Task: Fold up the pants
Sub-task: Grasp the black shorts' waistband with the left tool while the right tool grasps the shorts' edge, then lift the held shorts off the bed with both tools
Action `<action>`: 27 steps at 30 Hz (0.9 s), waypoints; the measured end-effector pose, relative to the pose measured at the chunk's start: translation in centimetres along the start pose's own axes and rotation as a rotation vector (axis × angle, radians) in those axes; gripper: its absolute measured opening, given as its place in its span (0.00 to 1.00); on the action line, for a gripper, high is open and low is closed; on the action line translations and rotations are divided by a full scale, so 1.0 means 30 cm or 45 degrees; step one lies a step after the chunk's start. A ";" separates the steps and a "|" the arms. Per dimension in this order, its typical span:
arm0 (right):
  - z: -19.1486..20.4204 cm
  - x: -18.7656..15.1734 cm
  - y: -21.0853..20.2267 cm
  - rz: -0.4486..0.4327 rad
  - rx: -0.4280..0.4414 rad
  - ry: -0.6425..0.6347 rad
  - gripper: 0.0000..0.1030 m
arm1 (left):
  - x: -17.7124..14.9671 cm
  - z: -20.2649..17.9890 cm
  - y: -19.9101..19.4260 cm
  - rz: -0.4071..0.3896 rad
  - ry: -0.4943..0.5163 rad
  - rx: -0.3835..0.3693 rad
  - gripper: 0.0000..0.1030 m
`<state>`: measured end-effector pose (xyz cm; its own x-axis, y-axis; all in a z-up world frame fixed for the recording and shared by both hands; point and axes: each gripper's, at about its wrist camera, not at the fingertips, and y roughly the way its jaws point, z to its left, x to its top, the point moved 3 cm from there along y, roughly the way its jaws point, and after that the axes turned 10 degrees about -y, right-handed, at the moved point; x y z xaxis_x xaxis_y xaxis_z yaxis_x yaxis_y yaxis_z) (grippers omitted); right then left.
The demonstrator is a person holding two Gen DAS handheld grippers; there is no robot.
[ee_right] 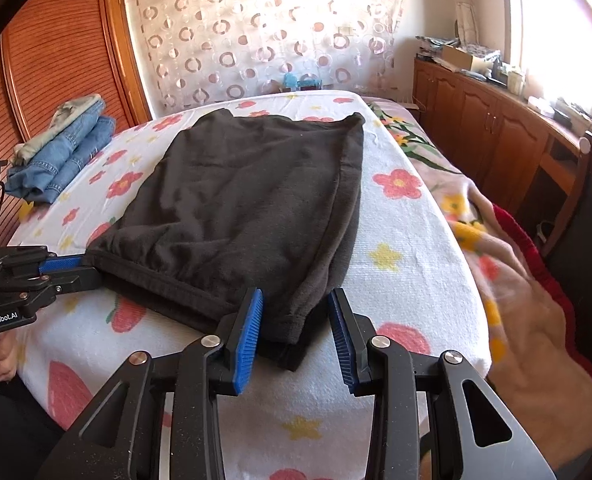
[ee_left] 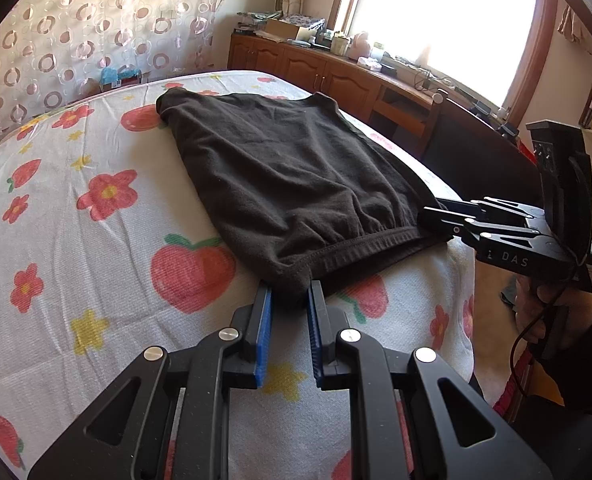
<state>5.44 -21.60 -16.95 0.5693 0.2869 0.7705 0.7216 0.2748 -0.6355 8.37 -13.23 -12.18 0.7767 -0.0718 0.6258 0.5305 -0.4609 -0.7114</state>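
Black pants lie folded flat on the flowered bed sheet, waistband toward me. My left gripper is shut on the near left corner of the waistband, with fabric bunched between its blue pads. From the right wrist view, that same gripper pinches the corner at the left edge. My right gripper stands open around the near right corner of the pants, its right pad clear of the cloth. Seen from the left wrist view, the right gripper sits at the pants' right end, held by a hand.
Folded blue jeans rest at the bed's far left by a wooden wardrobe. A flowered blanket hangs off the right side. Wooden cabinets with clutter and a chair stand under the window.
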 end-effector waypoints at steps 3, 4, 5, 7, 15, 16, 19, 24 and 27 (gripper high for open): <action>-0.010 -0.002 -0.003 -0.001 0.012 -0.009 0.29 | -0.001 0.001 0.000 0.000 0.002 0.000 0.17; -0.013 -0.003 -0.004 -0.005 0.018 -0.011 0.25 | -0.001 0.001 0.000 0.000 0.001 0.000 0.17; -0.017 -0.005 -0.004 -0.009 0.025 -0.009 0.23 | -0.001 0.001 0.000 0.000 0.000 -0.001 0.17; -0.024 -0.008 -0.005 -0.015 0.040 -0.014 0.18 | 0.000 0.001 0.000 0.000 -0.001 -0.005 0.17; -0.041 -0.015 -0.002 -0.032 0.094 0.030 0.08 | 0.010 -0.024 -0.007 -0.017 0.044 0.017 0.12; -0.045 -0.014 -0.004 -0.037 0.103 0.038 0.07 | 0.017 -0.032 -0.016 -0.033 0.056 0.017 0.12; -0.047 -0.002 -0.028 -0.074 0.106 0.036 0.07 | 0.056 -0.057 -0.068 -0.097 0.079 -0.001 0.11; -0.046 0.052 -0.096 -0.168 0.100 0.009 0.06 | 0.136 -0.085 -0.155 -0.185 0.107 -0.004 0.10; -0.043 0.095 -0.151 -0.231 0.099 -0.016 0.06 | 0.180 -0.089 -0.213 -0.245 0.108 -0.012 0.10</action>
<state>4.29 -23.20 -11.82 0.4272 0.2375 0.8724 0.7791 0.3930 -0.4885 8.27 -13.04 -3.41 0.6297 -0.0556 0.7749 0.6628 -0.4818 -0.5732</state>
